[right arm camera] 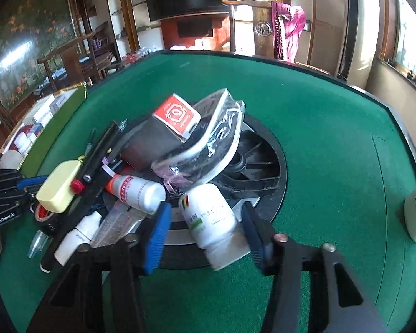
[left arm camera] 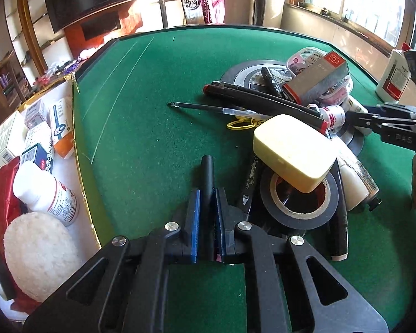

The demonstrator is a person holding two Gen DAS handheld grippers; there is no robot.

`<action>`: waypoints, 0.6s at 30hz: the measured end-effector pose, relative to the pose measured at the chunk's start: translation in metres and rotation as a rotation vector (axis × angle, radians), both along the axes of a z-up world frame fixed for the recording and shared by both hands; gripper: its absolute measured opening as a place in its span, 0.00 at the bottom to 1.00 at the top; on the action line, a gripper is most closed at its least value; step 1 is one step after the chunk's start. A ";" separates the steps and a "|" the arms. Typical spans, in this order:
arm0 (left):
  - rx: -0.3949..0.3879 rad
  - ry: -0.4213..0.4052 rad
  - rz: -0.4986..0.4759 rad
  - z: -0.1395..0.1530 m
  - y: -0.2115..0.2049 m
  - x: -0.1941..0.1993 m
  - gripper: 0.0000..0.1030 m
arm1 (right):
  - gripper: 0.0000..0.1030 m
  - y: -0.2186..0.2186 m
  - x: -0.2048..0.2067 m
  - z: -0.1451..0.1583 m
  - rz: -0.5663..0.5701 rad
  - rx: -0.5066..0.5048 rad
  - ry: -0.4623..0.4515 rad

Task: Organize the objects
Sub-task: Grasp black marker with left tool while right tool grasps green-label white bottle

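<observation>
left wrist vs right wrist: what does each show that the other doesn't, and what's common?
Left wrist only: the left tongs shut on a black marker, and a pen lying alone on the felt.

Right wrist only: a white pill bottle between the right tongs, whose pads do not visibly press it, and the black fan-like disc under the pile.

Both: the green felt table, yellow sponge, black tape roll, red-ended grey carton and side box of packages.
</observation>
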State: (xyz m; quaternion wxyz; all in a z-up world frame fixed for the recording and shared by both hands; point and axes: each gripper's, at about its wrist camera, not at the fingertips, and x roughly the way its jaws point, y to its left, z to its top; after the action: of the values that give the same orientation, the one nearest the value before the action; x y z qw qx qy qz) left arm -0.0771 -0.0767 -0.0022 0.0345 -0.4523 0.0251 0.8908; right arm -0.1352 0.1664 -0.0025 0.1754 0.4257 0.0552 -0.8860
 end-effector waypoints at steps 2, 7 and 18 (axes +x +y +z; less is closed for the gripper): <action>-0.001 0.003 -0.001 0.000 0.000 0.000 0.10 | 0.32 0.000 0.001 -0.004 -0.023 0.018 -0.014; -0.012 0.015 0.000 -0.001 0.002 0.001 0.10 | 0.32 -0.010 0.010 -0.004 -0.027 0.094 -0.001; -0.039 0.047 0.004 -0.003 0.005 0.003 0.10 | 0.32 -0.006 0.015 -0.006 -0.084 0.057 0.007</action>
State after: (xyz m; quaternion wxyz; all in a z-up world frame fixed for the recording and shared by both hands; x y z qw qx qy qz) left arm -0.0743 -0.0715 -0.0055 0.0235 -0.4318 0.0425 0.9007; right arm -0.1198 0.1605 -0.0089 0.1257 0.4295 0.0632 -0.8920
